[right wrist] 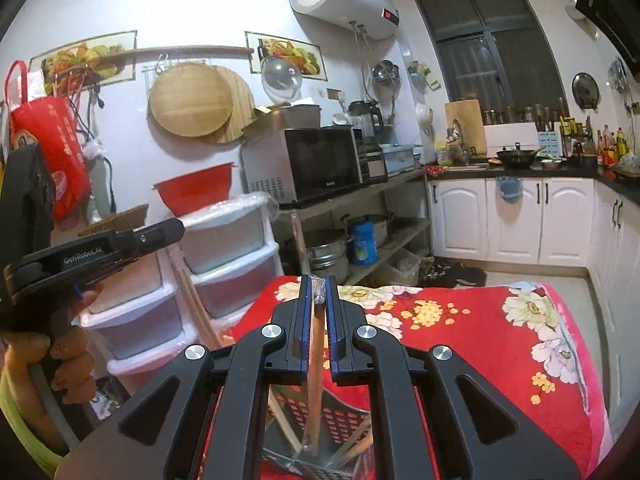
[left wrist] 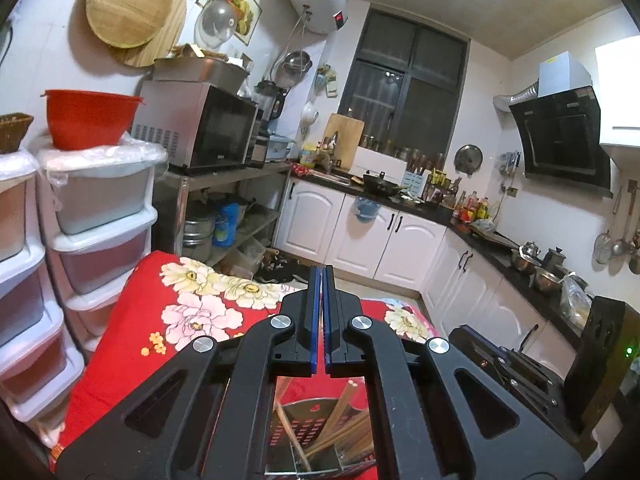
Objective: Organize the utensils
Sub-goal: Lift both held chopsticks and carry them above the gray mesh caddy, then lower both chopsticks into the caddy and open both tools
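A wooden utensil handle (right wrist: 316,344) is clamped between the jaws of the right gripper (right wrist: 319,292), its lower end reaching into the perforated metal holder (right wrist: 340,412) at six o'clock. The left gripper (left wrist: 321,280) is closed on nothing, above chopsticks (left wrist: 340,412) at six o'clock.

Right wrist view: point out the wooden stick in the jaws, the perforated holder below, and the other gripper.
wooden stick (right wrist: 317,354), right wrist view, mid shaft between the jaws
perforated holder (right wrist: 340,412), right wrist view, slotted wall
left gripper (right wrist: 100,252), right wrist view, side of body
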{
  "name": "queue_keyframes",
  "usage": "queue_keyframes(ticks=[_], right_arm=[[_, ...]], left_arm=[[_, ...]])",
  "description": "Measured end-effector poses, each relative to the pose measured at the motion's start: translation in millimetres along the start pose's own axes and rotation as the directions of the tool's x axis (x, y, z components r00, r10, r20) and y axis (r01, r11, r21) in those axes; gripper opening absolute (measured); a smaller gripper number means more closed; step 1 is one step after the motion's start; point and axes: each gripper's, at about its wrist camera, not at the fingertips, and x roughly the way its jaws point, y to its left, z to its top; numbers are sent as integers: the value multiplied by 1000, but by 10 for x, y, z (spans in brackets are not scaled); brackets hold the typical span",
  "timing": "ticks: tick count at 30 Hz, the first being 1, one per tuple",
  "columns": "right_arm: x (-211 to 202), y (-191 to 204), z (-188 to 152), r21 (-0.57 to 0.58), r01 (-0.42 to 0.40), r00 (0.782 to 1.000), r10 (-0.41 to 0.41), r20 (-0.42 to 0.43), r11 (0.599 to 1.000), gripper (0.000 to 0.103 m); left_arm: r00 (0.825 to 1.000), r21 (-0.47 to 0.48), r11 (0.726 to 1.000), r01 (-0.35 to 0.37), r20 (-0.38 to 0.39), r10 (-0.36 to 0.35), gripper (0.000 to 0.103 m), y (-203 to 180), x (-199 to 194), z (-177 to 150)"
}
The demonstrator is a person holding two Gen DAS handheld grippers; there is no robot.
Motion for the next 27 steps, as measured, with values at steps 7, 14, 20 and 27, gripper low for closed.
queue_keyframes(ticks=[7, 14, 20, 27], right_arm=[[132, -29, -139, -4, 16, 1000, -16, -21, 1000, 7], [242, -90, -330, 21, 22, 998, -20, -65, 1000, 7], [255, -99, -437, 25, 20, 995, -17, -97, 1000, 8], [163, -32, -524, -9, 33, 992, -34, -119, 999, 9]], left_arm=[[999, -18, 1000, -4, -46, 4, 0, 109, 172, -198], [994, -17, 1000, -18, -106, 16, 0, 163, 286, -442], [991, -5, 1000, -27, -130, 26, 0, 171, 274, -587], [988, 13, 998, -55, -142, 56, 4, 162, 171, -693]])
